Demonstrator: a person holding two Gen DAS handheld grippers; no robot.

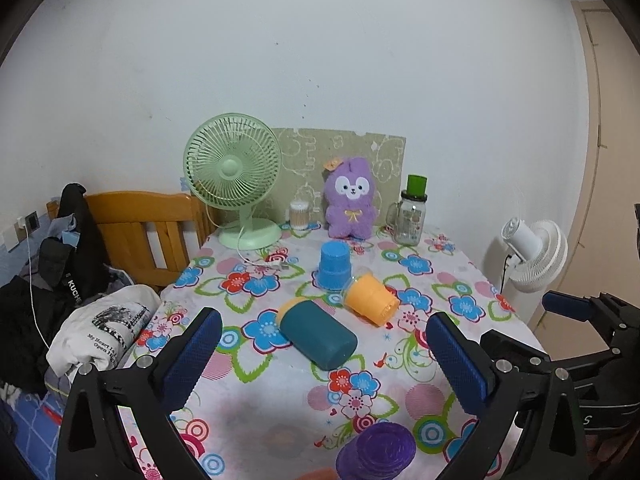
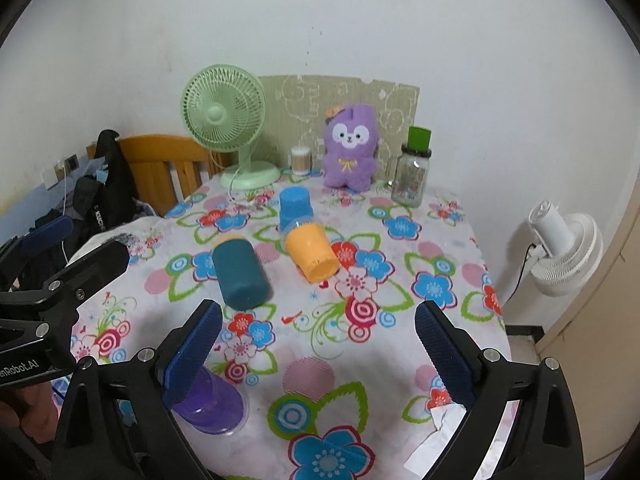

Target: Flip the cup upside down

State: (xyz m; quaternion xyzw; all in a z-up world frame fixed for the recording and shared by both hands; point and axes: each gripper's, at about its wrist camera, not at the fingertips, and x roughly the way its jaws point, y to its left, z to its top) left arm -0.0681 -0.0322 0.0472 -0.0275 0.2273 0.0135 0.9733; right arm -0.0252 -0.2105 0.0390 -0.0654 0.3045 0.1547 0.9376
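Four cups are seen on a tabletop (image 1: 440, 280) covered by a flowered cloth. A teal cup (image 1: 318, 334) is laid on its side near the middle of the tabletop, its closed base turned toward the near edge and its yellow-rimmed mouth toward the far edge. Just beside it, an orange cup (image 1: 370, 298) is also laid on its side, with its open mouth turned toward the near right corner. Its other end is touched by a blue cup (image 1: 334, 266), which is stood upside down a little nearer the far edge. A purple cup (image 1: 376, 454) is stood upside down at the near edge.

The left gripper (image 1: 320, 360) is held above the near edge with its jaws spread wide and nothing between them; the teal cup is framed ahead of the blue pads (image 1: 192, 360) but is not touched. The right gripper (image 2: 320, 354) is likewise held wide apart and empty over the near edge, with the purple cup just below its left finger.

Along the far edge, a green desk fan (image 1: 232, 180) is placed at the left corner, a small jar of cotton swabs (image 1: 300, 214) beside it, then a purple plush toy (image 1: 351, 198), and a glass jar with a green lid (image 1: 412, 216). A white fan (image 1: 534, 254) is stood beyond the right edge, and a wooden headboard (image 1: 148, 224) draped with clothes is seen past the left edge.
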